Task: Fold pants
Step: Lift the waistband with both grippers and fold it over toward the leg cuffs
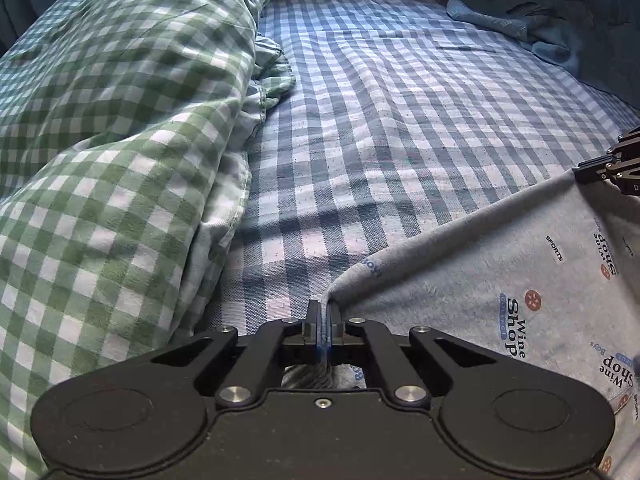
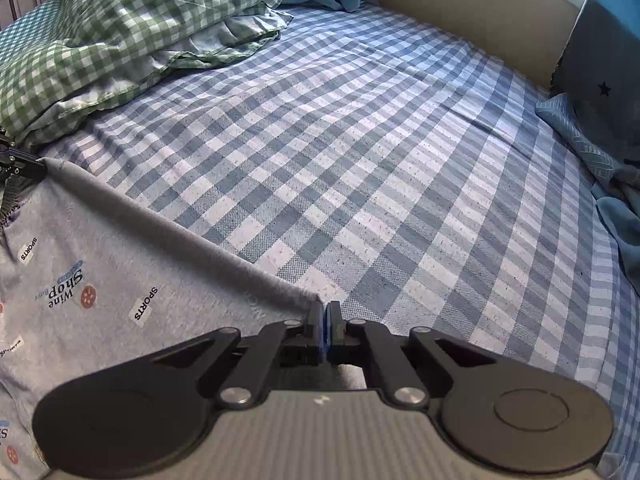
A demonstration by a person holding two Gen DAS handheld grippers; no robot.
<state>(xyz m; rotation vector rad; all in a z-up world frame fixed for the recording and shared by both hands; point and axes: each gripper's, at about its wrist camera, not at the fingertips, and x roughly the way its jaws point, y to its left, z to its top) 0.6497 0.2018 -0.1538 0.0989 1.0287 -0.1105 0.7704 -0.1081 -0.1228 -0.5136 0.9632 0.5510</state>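
Observation:
The pants [image 1: 500, 264] are light grey with printed words and orange dots. They hang stretched between my two grippers over a bed. My left gripper [image 1: 324, 312] is shut on one corner of their top edge. My right gripper [image 2: 325, 314] is shut on the other corner, and the pants [image 2: 100, 280] spread to its left. The taut grey edge [image 2: 180, 236] runs between both grippers. The right gripper also shows at the right edge of the left wrist view [image 1: 612, 164]. The left gripper shows at the left edge of the right wrist view [image 2: 20, 164].
The bed has a blue and white checked sheet [image 1: 400, 120], also in the right wrist view [image 2: 380, 160]. A bulky green checked quilt [image 1: 112, 140] lies along the left. Crumpled blue cloth [image 1: 540, 20] lies far right, and a beige headboard [image 2: 460, 12] stands behind.

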